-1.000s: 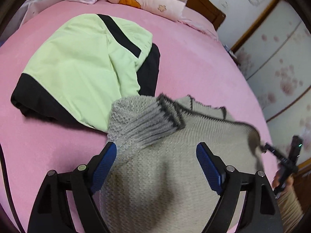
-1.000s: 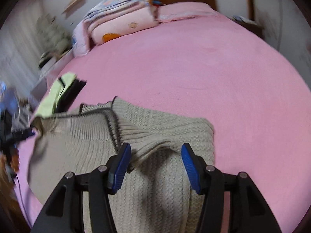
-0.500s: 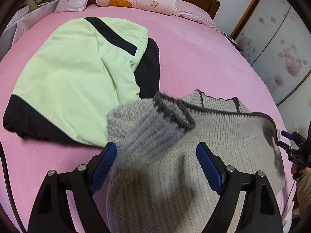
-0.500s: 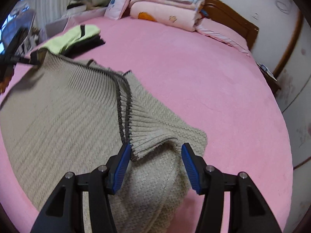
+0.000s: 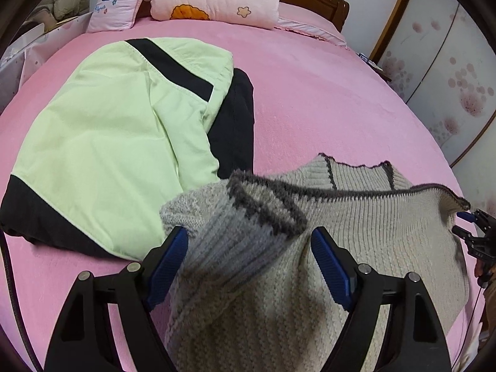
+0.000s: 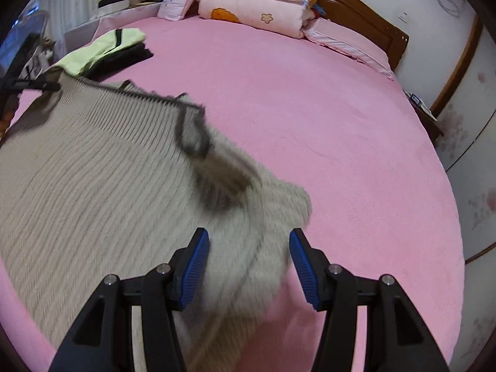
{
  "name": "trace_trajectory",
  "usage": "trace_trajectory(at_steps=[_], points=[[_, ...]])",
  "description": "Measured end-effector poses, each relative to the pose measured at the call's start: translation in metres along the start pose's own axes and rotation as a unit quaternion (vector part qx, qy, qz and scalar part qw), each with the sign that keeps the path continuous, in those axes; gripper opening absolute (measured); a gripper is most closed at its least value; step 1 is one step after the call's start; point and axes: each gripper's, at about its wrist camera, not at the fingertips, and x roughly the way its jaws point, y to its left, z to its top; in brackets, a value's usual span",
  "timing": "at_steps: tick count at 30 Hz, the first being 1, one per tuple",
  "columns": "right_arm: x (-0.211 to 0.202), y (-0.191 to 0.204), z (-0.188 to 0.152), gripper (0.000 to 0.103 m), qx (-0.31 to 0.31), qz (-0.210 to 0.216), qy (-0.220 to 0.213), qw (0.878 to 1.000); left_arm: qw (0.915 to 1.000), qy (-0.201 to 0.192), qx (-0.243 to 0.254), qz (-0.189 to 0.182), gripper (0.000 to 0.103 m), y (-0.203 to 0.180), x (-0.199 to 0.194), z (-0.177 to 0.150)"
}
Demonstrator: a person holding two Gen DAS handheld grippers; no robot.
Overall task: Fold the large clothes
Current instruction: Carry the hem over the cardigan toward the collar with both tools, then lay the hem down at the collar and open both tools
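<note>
Both wrist views look steeply down, close over the sweater (image 5: 356,217) on the bed (image 6: 310,108).

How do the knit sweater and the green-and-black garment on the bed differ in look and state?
The sweater is ribbed beige-grey knit with dark trim; the green jacket is smooth light-green fabric with black panels. The sweater is in hand, its fabric between the fingers of both grippers; the green jacket lies untouched beside it, already folded. Both lie on the pink bed.
</note>
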Motion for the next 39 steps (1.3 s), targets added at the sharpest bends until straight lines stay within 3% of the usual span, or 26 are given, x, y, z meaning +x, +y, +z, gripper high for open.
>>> trace_trajectory(at_steps=[5, 7, 8, 9, 12, 13, 17, 23, 27, 30, 34, 36, 38, 39], points=[[0.032, 0.000, 0.032, 0.054, 0.055, 0.017, 0.007, 0.998, 0.9999, -0.009, 0.006, 0.005, 0.069, -0.002, -0.003, 0.006], [0.041, 0.001, 0.038, 0.042, 0.075, 0.030, 0.013, 0.997, 0.9997, -0.021, 0.016, 0.003, 0.058, -0.004, -0.008, 0.008], [0.044, 0.003, 0.039, 0.022, 0.079, 0.034, 0.016, 0.996, 0.9995, -0.027, 0.020, 0.001, 0.054, -0.005, -0.010, 0.009], [0.047, 0.006, 0.040, 0.011, 0.082, 0.031, 0.021, 0.996, 0.9994, -0.027, 0.023, -0.001, 0.045, -0.006, -0.010, 0.011], [0.042, 0.017, 0.035, 0.009, 0.071, 0.005, 0.005, 0.997, 0.9988, -0.008, 0.043, 0.021, 0.009, -0.015, -0.002, 0.013], [0.038, 0.018, 0.034, 0.009, 0.070, 0.000, -0.001, 0.998, 0.9977, -0.006, 0.056, 0.038, 0.008, -0.020, 0.001, 0.012], [0.016, 0.009, 0.032, 0.007, 0.097, -0.021, -0.037, 0.994, 0.9890, -0.020, 0.092, 0.114, 0.006, -0.038, 0.000, 0.011], [-0.001, -0.011, 0.042, 0.007, 0.133, -0.060, -0.073, 0.987, 0.9841, -0.052, 0.084, 0.148, 0.005, -0.038, -0.010, 0.033], [0.030, -0.015, 0.049, 0.007, 0.157, -0.080, -0.043, 0.983, 0.9807, -0.050, 0.089, 0.167, 0.006, -0.038, 0.011, 0.045], [0.070, -0.010, 0.047, 0.007, 0.159, -0.097, 0.011, 0.982, 0.9740, -0.033, 0.105, 0.198, 0.006, -0.036, 0.040, 0.042], [0.087, 0.001, 0.052, 0.009, 0.152, -0.125, 0.043, 0.979, 0.9650, -0.035, 0.121, 0.230, 0.014, -0.038, 0.056, 0.038], [0.080, 0.000, 0.056, 0.017, 0.154, -0.126, 0.047, 0.979, 0.9638, -0.039, 0.123, 0.233, 0.019, -0.039, 0.052, 0.038], [0.065, -0.007, 0.058, 0.024, 0.166, -0.131, 0.039, 0.977, 0.9647, -0.047, 0.119, 0.230, 0.033, -0.037, 0.039, 0.041], [0.056, -0.011, 0.057, 0.027, 0.172, -0.134, 0.033, 0.975, 0.9642, -0.057, 0.116, 0.232, 0.047, -0.034, 0.030, 0.043]])
